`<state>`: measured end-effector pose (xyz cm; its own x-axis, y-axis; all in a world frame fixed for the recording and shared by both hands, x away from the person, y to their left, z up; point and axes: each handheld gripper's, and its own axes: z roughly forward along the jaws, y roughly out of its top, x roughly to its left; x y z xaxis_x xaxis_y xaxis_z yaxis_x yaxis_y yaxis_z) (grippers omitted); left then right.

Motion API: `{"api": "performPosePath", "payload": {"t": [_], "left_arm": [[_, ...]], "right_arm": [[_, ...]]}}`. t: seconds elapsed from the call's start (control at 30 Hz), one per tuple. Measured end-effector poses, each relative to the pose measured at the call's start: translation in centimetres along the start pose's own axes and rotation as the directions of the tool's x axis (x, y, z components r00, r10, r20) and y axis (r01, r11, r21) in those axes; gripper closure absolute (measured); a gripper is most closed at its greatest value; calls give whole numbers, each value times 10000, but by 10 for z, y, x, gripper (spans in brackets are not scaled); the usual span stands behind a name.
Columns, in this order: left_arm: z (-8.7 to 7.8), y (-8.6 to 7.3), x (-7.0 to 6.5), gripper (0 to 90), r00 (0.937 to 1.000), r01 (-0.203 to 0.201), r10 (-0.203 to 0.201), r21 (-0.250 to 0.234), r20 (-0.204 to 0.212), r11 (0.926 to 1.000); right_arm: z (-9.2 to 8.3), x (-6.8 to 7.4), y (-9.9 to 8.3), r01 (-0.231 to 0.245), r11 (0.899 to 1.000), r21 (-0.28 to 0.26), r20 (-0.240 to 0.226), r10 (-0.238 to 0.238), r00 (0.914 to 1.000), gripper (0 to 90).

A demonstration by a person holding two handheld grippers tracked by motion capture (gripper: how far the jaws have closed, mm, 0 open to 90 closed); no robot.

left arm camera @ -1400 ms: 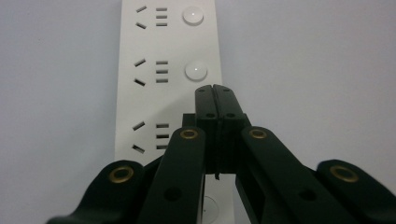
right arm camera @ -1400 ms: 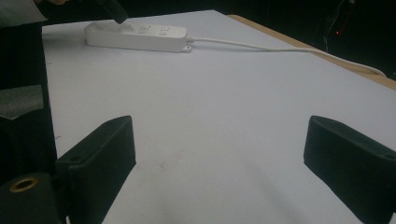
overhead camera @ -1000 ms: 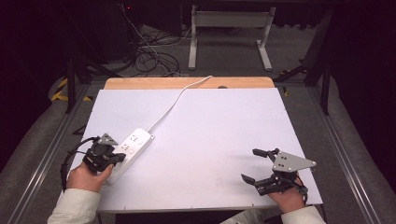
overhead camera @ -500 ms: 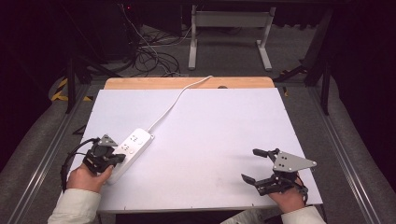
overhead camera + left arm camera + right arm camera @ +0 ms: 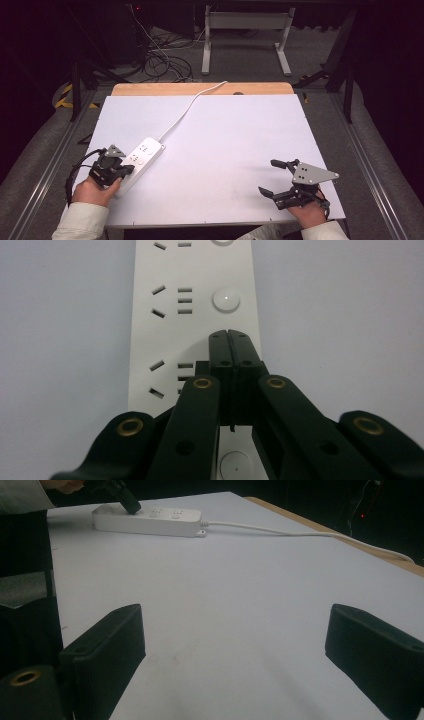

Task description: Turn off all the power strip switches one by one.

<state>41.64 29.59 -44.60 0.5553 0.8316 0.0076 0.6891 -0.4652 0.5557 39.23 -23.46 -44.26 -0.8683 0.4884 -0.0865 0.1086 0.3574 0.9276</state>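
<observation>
The white power strip (image 5: 141,157) lay directly under the left tool (image 5: 231,335), whose jaws were pressed together with nothing between them, tips on the strip's face just below a round button (image 5: 226,298). Its cord (image 5: 187,110) ran away across the white counter (image 5: 225,150). The right tool (image 5: 274,176) rested well apart, jaws wide and empty.

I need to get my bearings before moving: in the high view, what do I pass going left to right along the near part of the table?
Left gripper, jaws shut, tips on the white plastic power strip → bare white table top → right gripper, jaws open.
</observation>
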Motion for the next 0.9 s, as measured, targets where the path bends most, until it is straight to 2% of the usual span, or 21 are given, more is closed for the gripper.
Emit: {"api": "performPosePath", "payload": {"t": [0.33, 0.47, 0.57, 0.63, 0.73, 0.8, 0.9], "left_arm": [[0, 0, -2, 900, 9999, -25, 25, 6, -141, 10000], [1, -1, -1, 900, 9999, 159, -159, 2, -50, 9999], [0, 0, -4, 900, 9997, 15, -14, 43, -230, 10000], [-4, 0, -3, 900, 9999, 117, -118, -170, -68, 9998], [-17, 5, -4, 900, 9999, 44, -35, -753, 121, 9972], [-26, 8, -4, 900, 9999, 93, -84, -1036, 95, 9946], [-26, 7, -1, 900, 9998, 134, -121, -1021, 138, 9947]], "right_arm": [[-1, 1, 0, -34, 10000, 10, 0, 34, 10000, 95], [-1, 1, 0, -27, 10000, 14, -2, 27, 10000, 95], [-1, 1, 0, 18, 10000, -8, 4, -18, 10000, 95], [-1, 0, 0, 11, 10000, -2, 32, -11, 10000, 96], [-1, 0, 0, -57, 10000, -2, 37, 57, 10000, 95], [0, -1, 0, -25, 10000, 0, 32, 25, 10000, 95], [0, 0, 0, 17, 10000, 20, 13, -17, 10000, 95]]}}
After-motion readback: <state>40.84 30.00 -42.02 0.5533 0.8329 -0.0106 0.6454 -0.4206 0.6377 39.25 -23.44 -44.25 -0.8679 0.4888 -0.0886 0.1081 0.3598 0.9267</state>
